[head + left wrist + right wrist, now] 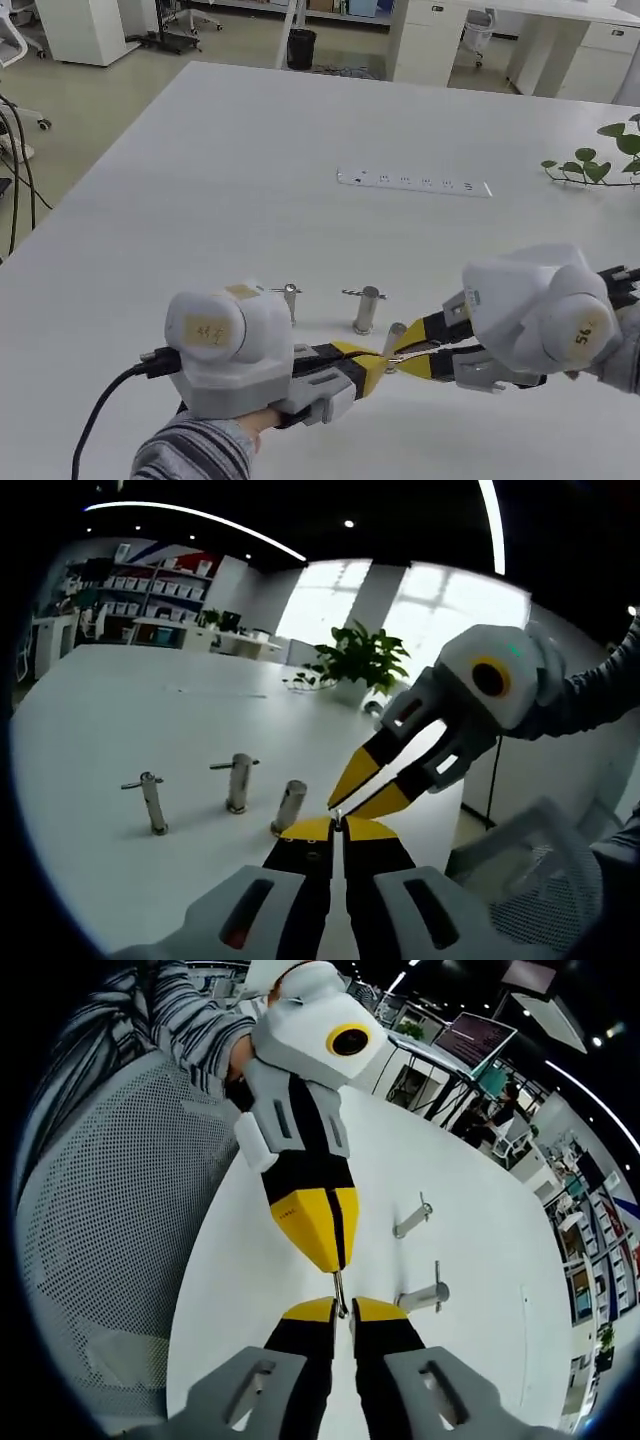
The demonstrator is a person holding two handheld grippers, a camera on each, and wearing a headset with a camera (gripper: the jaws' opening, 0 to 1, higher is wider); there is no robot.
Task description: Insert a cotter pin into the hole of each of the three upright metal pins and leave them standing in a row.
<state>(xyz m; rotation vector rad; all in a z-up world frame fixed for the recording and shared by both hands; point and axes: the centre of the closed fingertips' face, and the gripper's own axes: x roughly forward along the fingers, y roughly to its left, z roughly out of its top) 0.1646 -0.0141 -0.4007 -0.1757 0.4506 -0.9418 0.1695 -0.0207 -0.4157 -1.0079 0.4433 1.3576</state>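
Three upright metal pins stand in a row on the white table point(250, 180). The left pin point(290, 300) and the middle pin point(367, 309) each carry a cotter pin through the top. The right pin point(394, 338) has none. My left gripper point(340, 826) is shut on a loose cotter pin point(340, 1295) just in front of the right pin point(289, 806). Coming from the opposite side, my right gripper point(343, 1310) meets it tip to tip. Its jaws are slightly apart, with the cotter pin's free end between them.
A white power strip point(414, 183) lies further back on the table. A leafy plant point(600, 160) reaches in at the right edge. A mesh chair point(110, 1220) stands beside the table's near edge. Desks and cabinets stand beyond the table.
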